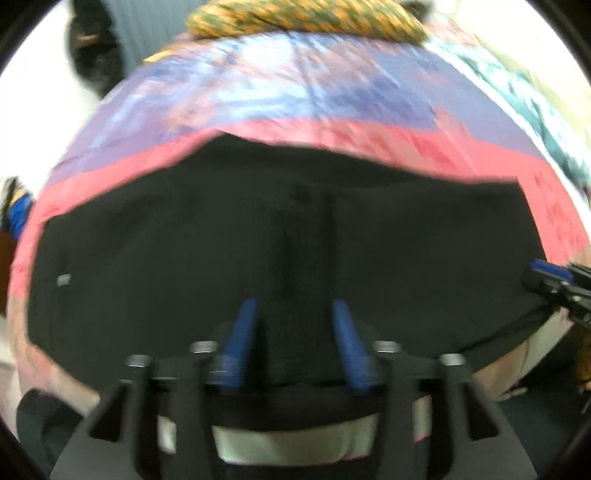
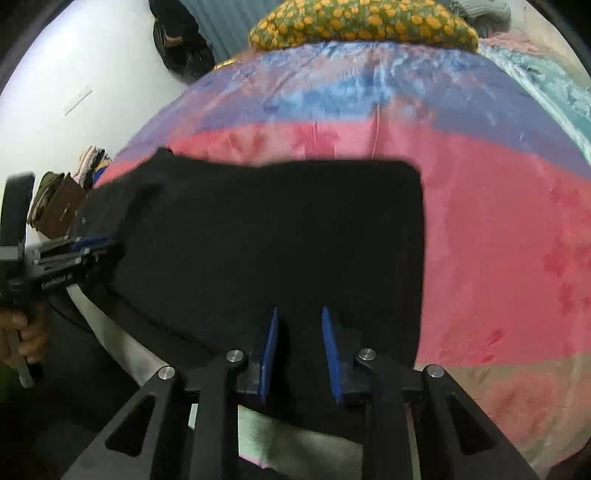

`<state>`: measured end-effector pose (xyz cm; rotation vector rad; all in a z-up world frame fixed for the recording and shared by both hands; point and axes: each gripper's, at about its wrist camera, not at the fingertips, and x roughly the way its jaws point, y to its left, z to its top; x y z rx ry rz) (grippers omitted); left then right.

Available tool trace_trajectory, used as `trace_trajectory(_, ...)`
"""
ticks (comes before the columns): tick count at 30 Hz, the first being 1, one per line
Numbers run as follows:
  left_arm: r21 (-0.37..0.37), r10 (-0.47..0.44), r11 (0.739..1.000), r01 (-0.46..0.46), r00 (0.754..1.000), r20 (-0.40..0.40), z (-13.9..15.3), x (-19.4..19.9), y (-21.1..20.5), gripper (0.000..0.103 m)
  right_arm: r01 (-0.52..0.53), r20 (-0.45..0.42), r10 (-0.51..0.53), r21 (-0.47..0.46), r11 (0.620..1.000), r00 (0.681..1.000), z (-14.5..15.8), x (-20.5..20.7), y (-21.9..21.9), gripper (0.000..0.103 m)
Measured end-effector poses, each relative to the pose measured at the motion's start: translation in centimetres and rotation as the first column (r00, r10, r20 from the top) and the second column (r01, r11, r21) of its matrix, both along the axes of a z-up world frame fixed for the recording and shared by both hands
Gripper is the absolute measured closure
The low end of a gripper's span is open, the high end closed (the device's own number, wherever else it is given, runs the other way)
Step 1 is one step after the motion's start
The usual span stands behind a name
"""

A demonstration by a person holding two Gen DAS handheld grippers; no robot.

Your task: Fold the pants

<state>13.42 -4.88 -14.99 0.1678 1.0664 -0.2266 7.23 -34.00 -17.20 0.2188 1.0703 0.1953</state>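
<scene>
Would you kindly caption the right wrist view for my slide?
Right tongs open above black pants lying on a pink and blue bedspread.

I am holding my right gripper [image 2: 299, 314] tilted down over the black pants [image 2: 258, 236], which are lying spread on a pink and blue bedspread [image 2: 498, 240]. Its blue fingers [image 2: 271, 343] are standing a little apart above the near edge of the cloth, and I cannot tell whether they are pressing on it. At the left edge my left gripper [image 2: 92, 245] is reaching onto the pants' left side, with my hand [image 2: 26, 332] wrapping its handle. A yellow-flowered cushion [image 2: 362, 26] is sitting at the far end of the bed, and a brown folded bundle [image 2: 59, 210] is lying beyond the left gripper.
</scene>
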Motion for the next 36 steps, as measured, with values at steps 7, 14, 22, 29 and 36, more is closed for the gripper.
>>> trace_trajectory(7,-0.076,-0.002,0.997,0.013,0.989,0.145,3.2,1.7,-0.7,0.030,0.062,0.104,-0.068,0.053,0.997,0.992,5.8,4.7,-2.8,0.077)
trace_trajectory(14,0.130,0.031,0.991,-0.037,0.998,0.053,-3.0,6.3,-3.9,0.045,0.143,-0.063,-0.138,0.078,0.987,0.988,-1.8,7.6,-2.6,0.077)
trace_trajectory(22,0.018,0.033,0.999,-0.035,0.991,0.134,1.2,0.6,-0.8,0.023,0.108,0.095,-0.123,0.142,0.984,0.988,3.7,-1.2,-0.1,0.072)
trace_trajectory(29,0.100,0.007,0.995,-0.015,0.997,0.073,-1.3,-1.0,-0.7,0.031,0.114,0.013,-0.115,0.079,0.990,0.993,0.1,-3.0,2.6,0.072)
trace_trajectory(36,0.123,0.022,0.992,-0.028,0.998,0.051,-1.3,-1.2,-0.3,0.019,0.134,-0.010,-0.134,0.001,0.991,0.991,-1.3,-2.7,3.8,0.036)
